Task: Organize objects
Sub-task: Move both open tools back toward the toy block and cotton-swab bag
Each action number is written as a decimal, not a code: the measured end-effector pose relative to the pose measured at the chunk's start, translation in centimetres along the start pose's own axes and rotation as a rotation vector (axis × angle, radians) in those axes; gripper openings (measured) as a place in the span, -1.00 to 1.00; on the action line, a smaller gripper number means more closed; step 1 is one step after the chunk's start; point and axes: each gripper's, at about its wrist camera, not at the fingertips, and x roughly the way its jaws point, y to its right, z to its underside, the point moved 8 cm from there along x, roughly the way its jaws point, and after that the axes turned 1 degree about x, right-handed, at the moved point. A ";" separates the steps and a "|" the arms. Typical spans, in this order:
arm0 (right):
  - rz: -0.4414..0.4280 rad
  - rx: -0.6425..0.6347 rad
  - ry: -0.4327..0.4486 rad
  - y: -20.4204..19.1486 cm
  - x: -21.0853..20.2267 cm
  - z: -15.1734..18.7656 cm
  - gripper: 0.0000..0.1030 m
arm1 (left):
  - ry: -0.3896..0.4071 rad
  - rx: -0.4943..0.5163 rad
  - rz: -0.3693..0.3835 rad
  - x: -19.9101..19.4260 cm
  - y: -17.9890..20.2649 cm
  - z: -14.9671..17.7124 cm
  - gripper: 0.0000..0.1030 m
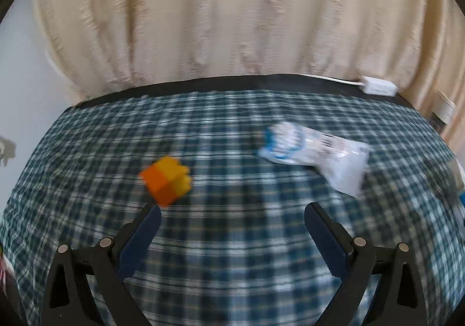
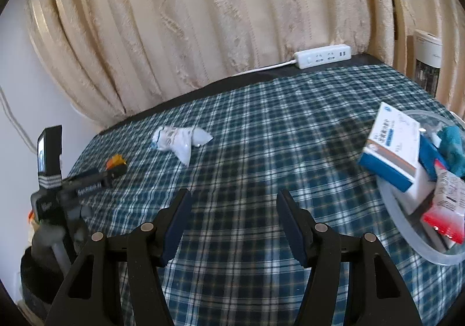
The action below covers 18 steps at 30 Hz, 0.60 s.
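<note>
An orange and yellow block (image 1: 167, 179) lies on the plaid tablecloth (image 1: 232, 238), just ahead of the left finger of my left gripper (image 1: 232, 211), which is open and empty. A white and blue plastic packet (image 1: 316, 148) lies further right. In the right wrist view the block (image 2: 116, 162) sits at the left beyond the left gripper's body (image 2: 78, 183), and the packet (image 2: 180, 140) lies mid-table. My right gripper (image 2: 234, 195) is open and empty above the cloth. A clear plastic bowl (image 2: 407, 227) at the right holds a blue and white box (image 2: 392, 148) and other items.
A cream curtain (image 2: 203, 21) hangs behind the table. A white power strip (image 2: 322, 56) with its cable lies on the dark back edge of the table. A white appliance (image 2: 427, 61) stands at the far right.
</note>
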 end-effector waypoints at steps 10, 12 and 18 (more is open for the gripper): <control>0.005 -0.020 -0.029 -0.8 1.4 0.1 0.21 | -0.036 -0.038 -0.105 2.7 -5.0 -0.6 0.96; 0.008 -0.027 -0.034 -1.0 1.8 0.0 0.21 | -0.050 -0.055 -0.105 3.5 -5.7 -0.6 0.96; 0.008 -0.058 -0.051 -1.8 3.0 -0.3 0.21 | -0.069 -0.096 -0.096 5.0 -6.9 -0.7 0.96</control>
